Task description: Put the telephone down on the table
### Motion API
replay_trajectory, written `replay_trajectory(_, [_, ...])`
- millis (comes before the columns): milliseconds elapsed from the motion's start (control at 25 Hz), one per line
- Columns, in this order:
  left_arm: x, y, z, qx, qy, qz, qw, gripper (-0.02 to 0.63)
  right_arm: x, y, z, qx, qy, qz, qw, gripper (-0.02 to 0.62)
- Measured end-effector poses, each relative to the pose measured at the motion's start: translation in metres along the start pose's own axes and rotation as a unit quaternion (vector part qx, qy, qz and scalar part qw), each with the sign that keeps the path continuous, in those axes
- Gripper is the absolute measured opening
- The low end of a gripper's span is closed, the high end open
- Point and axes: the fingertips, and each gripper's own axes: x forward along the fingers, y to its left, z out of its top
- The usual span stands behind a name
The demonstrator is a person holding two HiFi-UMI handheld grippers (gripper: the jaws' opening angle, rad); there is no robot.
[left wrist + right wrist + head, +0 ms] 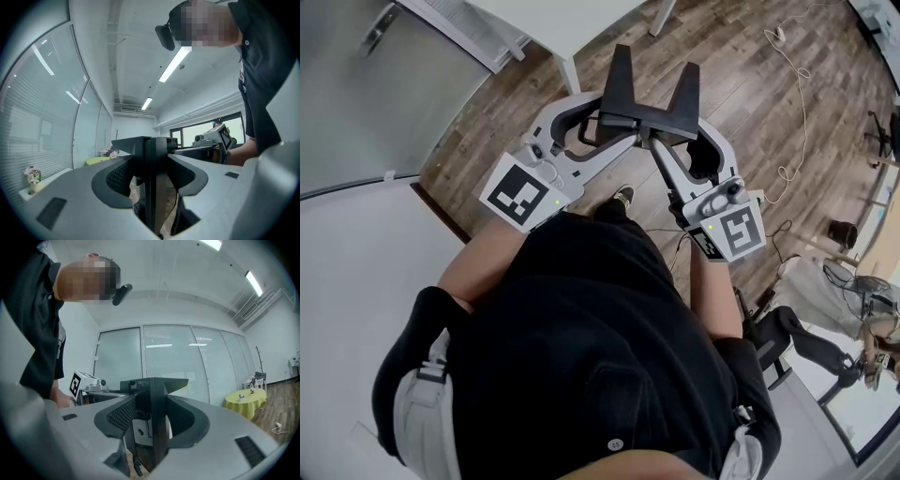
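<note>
The telephone (pixel 643 101) is a black angular body with two prongs pointing away from me, carried in the air over the wooden floor. My left gripper (pixel 614 129) grips it from the left and my right gripper (pixel 662 142) from the right, both held level in front of the person's chest. In the left gripper view the telephone (pixel 154 157) stands as a dark upright slab between the jaws of that gripper (pixel 150 180). The right gripper view shows the same slab (pixel 157 397) caught between the jaws of that gripper (pixel 152 423). The telephone's keys and handset are hidden.
A white table (pixel 356 281) curves along the lower left, beside the person. A white cable (pixel 797 103) trails over the wooden floor (pixel 741 75) at right. A black chair (pixel 797 342) stands at lower right. A yellow-covered round table (pixel 243 401) stands before a glass wall.
</note>
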Motion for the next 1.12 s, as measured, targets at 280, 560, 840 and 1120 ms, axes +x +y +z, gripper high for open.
replay_trajectory(280, [0.058,-0.002,0.005,0.008,0.008,0.015,0.9998,0.230,-0.017,-0.058,0.007,0.001,0.001,0.013,1.000,0.227])
replay_trajectory(560, [0.098,-0.008,0.004,0.007,0.011,0.023,0.9997,0.230,-0.032,-0.096,0.010,0.002,0.000,0.021,1.000,0.227])
replay_trajectory(840, [0.128,-0.005,0.003,0.007,0.014,0.013,0.9998,0.230,-0.037,-0.125,0.011,0.003,-0.003,0.011,1.000,0.227])
replay_trajectory(1120, [0.168,0.014,0.002,0.005,0.009,-0.005,0.9999,0.230,-0.031,-0.166,0.012,0.001,0.002,-0.006,1.000,0.227])
